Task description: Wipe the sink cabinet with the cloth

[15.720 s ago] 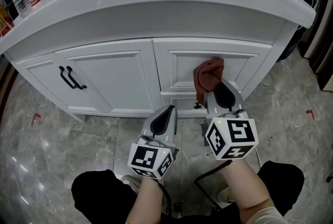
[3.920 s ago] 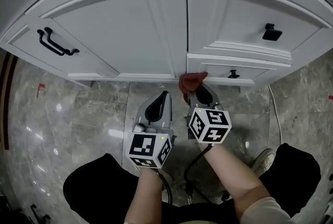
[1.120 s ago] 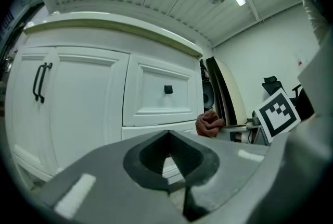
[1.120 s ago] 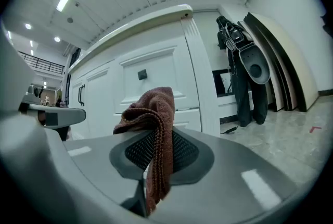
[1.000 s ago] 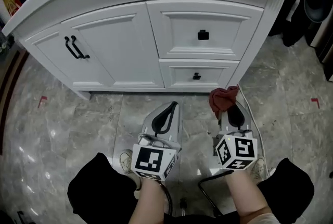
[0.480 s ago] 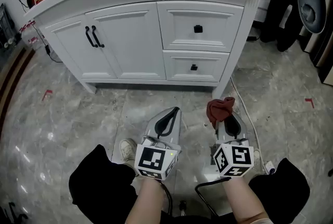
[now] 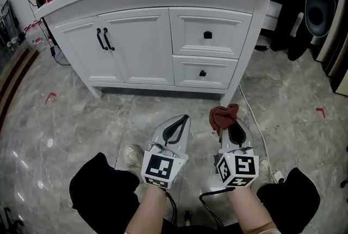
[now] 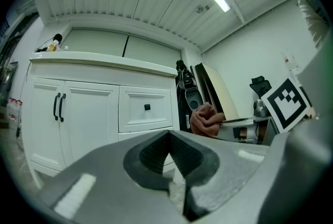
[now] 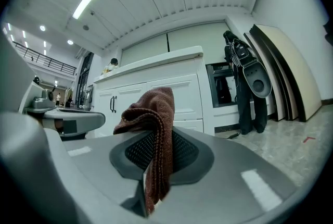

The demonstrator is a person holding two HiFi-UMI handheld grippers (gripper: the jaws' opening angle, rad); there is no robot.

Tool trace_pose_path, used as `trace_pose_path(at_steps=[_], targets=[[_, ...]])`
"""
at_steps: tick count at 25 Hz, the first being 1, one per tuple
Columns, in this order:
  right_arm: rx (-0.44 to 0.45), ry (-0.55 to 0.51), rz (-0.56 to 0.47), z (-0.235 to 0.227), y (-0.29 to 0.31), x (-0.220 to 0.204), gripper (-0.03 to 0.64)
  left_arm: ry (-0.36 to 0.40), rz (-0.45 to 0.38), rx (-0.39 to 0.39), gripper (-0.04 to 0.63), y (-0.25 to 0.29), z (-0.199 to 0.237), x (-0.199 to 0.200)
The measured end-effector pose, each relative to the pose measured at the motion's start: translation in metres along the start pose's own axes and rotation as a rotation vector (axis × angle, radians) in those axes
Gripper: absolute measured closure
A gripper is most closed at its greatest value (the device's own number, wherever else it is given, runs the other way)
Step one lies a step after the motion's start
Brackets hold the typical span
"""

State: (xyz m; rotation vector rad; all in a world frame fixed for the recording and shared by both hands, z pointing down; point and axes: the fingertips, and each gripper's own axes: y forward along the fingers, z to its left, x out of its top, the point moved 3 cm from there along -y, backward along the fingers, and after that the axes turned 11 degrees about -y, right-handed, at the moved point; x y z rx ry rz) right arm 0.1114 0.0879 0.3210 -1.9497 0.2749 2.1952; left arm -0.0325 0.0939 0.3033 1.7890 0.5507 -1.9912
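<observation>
Standing well back from the sink cabinet at 12 o'clock, we had the right gripper clamped on the cloth and the left gripper closed empty, so wiping looked either over or unstarted.

The left forearm and right forearm enter side by side from the bottom edge of the head view. At lower centre, the left gripper points up-frame, its fingers pressed together on nothing. Just to its right, the right gripper is clamped on the cloth.
</observation>
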Motion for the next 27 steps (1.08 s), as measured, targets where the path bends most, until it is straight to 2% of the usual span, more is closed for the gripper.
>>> trace_pose_path(at_steps=[6, 13, 18, 27], targets=[[0.002, -0.011, -0.009, 0.001, 0.006, 0.003, 0.529, -0.032, -0.004, -0.010, 0.595, 0.008, -0.002, 0.001], [-0.008, 0.006, 0.016, -0.002, 0.011, -0.011, 0.529, -0.006, 0.038, -0.031, 0.595, 0.017, -0.009, -0.015], [-0.007, 0.011, 0.015, -0.004, 0.011, -0.011, 0.529, 0.000, 0.012, -0.023, 0.595, 0.016, -0.011, -0.011], [-0.011, 0.010, 0.017, -0.006, 0.009, -0.011, 0.529, -0.004, 0.019, -0.028, 0.595, 0.018, -0.011, -0.013]])
